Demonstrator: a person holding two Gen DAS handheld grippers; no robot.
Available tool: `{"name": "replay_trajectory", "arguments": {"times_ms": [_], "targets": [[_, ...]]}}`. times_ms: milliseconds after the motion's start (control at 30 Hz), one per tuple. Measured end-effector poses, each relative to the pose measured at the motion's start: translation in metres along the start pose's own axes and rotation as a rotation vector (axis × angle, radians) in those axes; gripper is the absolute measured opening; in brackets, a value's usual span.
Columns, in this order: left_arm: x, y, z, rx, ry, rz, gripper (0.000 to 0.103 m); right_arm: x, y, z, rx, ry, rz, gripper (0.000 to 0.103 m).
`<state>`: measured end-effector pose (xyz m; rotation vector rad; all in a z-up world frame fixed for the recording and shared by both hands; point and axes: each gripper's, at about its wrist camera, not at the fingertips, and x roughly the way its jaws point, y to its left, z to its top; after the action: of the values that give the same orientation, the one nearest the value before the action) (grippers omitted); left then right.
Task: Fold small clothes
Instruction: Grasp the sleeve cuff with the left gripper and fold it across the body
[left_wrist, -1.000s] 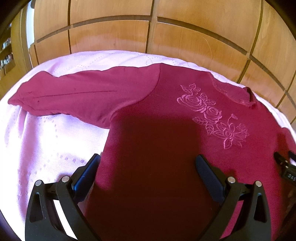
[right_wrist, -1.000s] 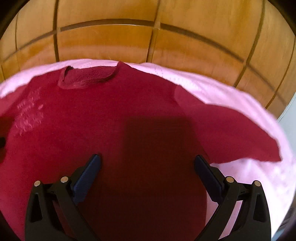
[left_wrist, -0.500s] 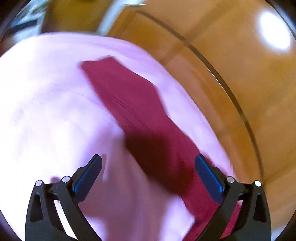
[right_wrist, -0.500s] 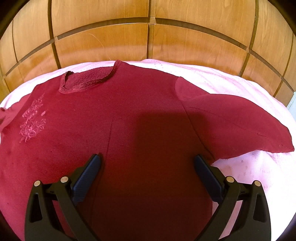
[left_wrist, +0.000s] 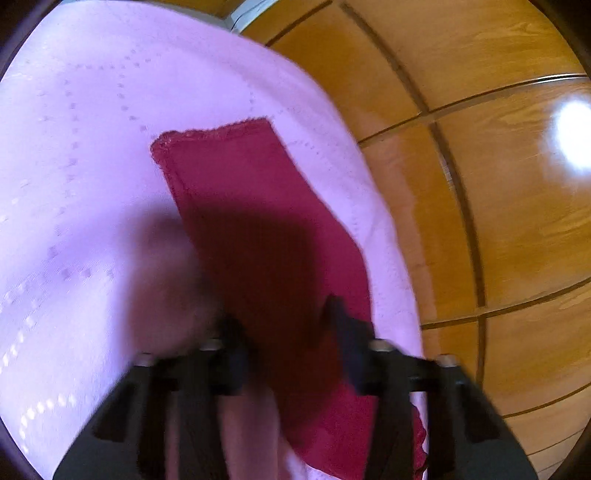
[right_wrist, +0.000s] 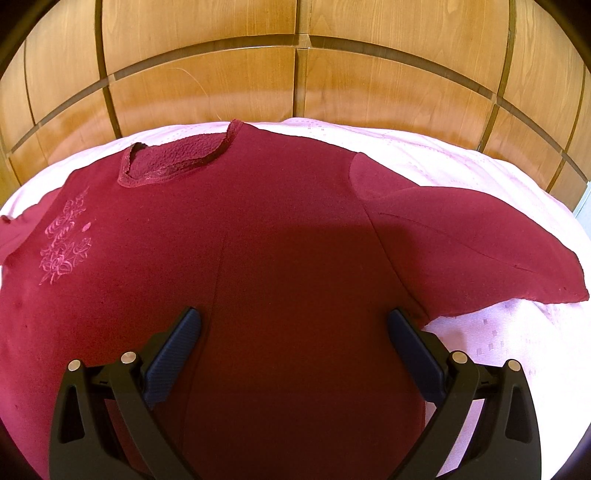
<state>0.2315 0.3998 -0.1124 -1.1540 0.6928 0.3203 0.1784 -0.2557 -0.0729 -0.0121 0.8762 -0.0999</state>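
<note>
A dark red long-sleeved top (right_wrist: 258, 229) with a pink embroidered flower (right_wrist: 62, 243) lies flat on a pink cloth (right_wrist: 498, 332). Its neckline (right_wrist: 173, 162) faces the far wall. In the right wrist view my right gripper (right_wrist: 293, 339) is open and empty above the top's body, with the right sleeve (right_wrist: 461, 251) spread out to its right. In the left wrist view my left gripper (left_wrist: 282, 328) hovers over the left sleeve (left_wrist: 258, 229), whose cuff (left_wrist: 214, 131) points away. Its jaws are blurred, narrower than before, with sleeve fabric between them.
A wooden panelled wall (right_wrist: 295, 74) rises behind the pink cloth and shows at the right in the left wrist view (left_wrist: 498, 221). The pink cloth (left_wrist: 74, 184) spreads wide to the left of the sleeve.
My left gripper swung left from the top's body to the left sleeve, came closer to it, and its jaws narrowed. My right gripper pulled back slightly, staying open.
</note>
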Motion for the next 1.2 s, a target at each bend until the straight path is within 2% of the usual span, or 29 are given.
{"name": "replay_trajectory", "arguments": {"times_ms": [33,133,300,433,667,867,1033,1200], "targets": [[0.002,-0.001,0.001,-0.001,0.004,0.003,0.013,0.000,0.000,0.000,0.000,0.000,0.000,0.100],[-0.003,-0.009,0.005,0.038,-0.026,-0.023,0.009,0.000,0.000,0.000,0.001,0.000,0.000,0.100],[-0.028,-0.052,-0.014,0.163,-0.106,-0.076,0.009,0.000,0.000,0.000,0.000,0.000,0.000,0.100],[-0.041,-0.097,-0.043,0.302,-0.119,-0.124,0.009,0.000,0.000,0.000,0.000,0.000,0.001,0.100],[-0.039,-0.166,-0.113,0.484,-0.066,-0.200,0.009,0.001,0.000,0.001,0.001,0.000,0.001,0.100],[-0.032,-0.205,-0.184,0.649,0.000,-0.235,0.009,0.000,0.000,0.001,0.001,0.000,0.001,0.100],[-0.020,-0.227,-0.238,0.761,0.065,-0.255,0.009,0.000,0.000,0.001,0.001,0.000,0.001,0.100],[-0.006,-0.240,-0.282,0.829,0.127,-0.249,0.009,0.001,0.000,0.001,0.001,0.000,0.001,0.100]]}}
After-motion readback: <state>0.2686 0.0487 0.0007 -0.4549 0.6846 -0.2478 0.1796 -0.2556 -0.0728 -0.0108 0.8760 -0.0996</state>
